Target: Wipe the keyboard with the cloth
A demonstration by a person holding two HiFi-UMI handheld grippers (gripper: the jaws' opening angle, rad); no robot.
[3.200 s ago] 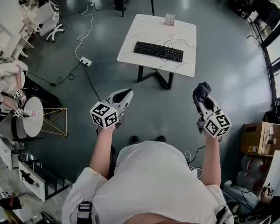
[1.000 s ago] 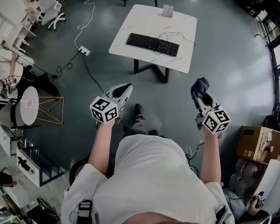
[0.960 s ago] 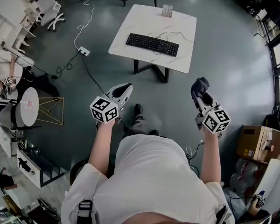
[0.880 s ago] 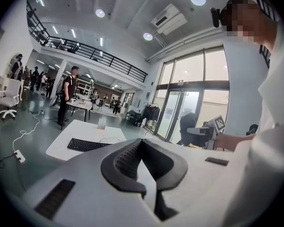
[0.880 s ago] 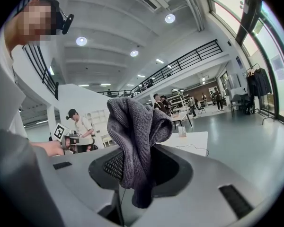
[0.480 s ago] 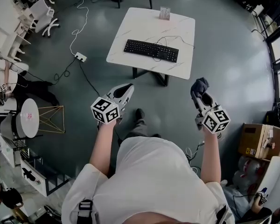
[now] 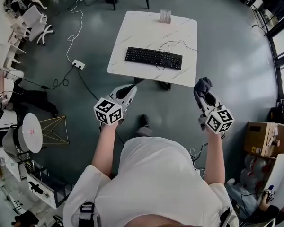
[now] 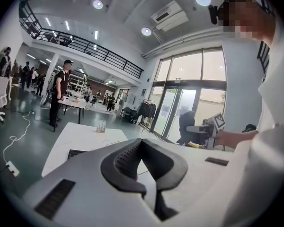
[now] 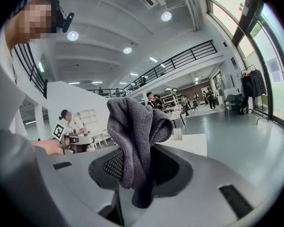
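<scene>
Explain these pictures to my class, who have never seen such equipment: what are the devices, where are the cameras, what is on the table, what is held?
No robot here: a person holds a two-jaw gripper in each hand. The top-down picture comes from a camera on the person's head; the other two come from cameras riding on the grippers, looking along their jaws. The left gripper is shut and empty. The right gripper is shut on a dark grey cloth. Ahead stands a white table carrying a black keyboard with its cable and a small upright item at the far edge. The person stands short of the table.
</scene>
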